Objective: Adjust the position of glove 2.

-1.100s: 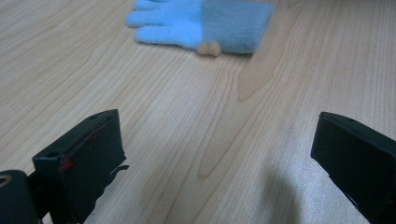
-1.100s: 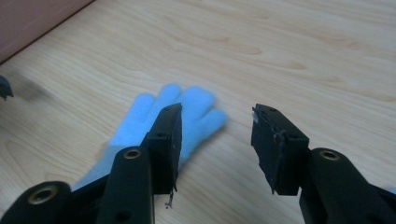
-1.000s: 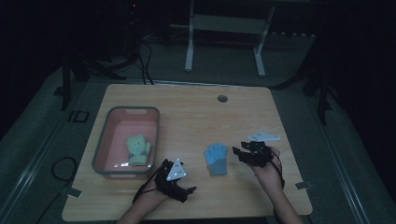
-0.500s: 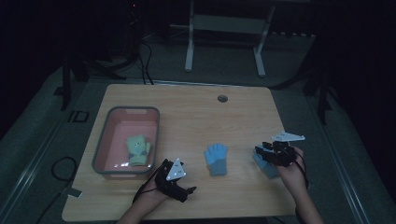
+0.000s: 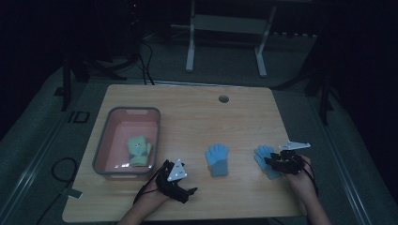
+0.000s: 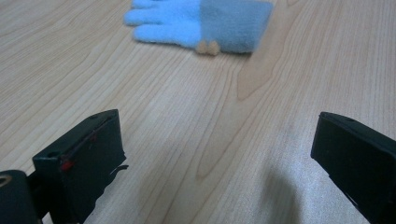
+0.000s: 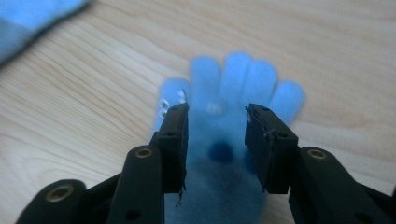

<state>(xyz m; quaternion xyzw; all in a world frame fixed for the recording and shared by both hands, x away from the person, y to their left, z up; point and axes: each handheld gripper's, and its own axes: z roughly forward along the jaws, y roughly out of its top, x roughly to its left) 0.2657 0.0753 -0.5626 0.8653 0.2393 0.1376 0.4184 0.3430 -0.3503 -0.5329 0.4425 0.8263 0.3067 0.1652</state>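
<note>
Two light-blue gloves lie on the wooden table (image 5: 187, 108). One blue glove (image 5: 217, 159) rests flat at the middle front, and also appears ahead of my left gripper (image 6: 201, 21). The other blue glove (image 5: 261, 154) lies at the right with its fingers spread (image 7: 238, 79). My right gripper (image 5: 271, 161) (image 7: 217, 109) has its jaws drawn close on that glove's cuff end. My left gripper (image 5: 187, 190) (image 6: 219, 121) rests near the front edge, jaws wide open over bare wood, short of the middle glove.
A pink bin (image 5: 105, 140) stands at the left of the table with a green glove (image 5: 138, 149) inside. A round cable hole (image 5: 223, 99) sits near the far edge. A corner of the middle glove (image 7: 28, 23) lies far left of my right gripper.
My right gripper has carried one blue glove from the middle glove out to the right side of the table. The left gripper has stayed put.
</note>
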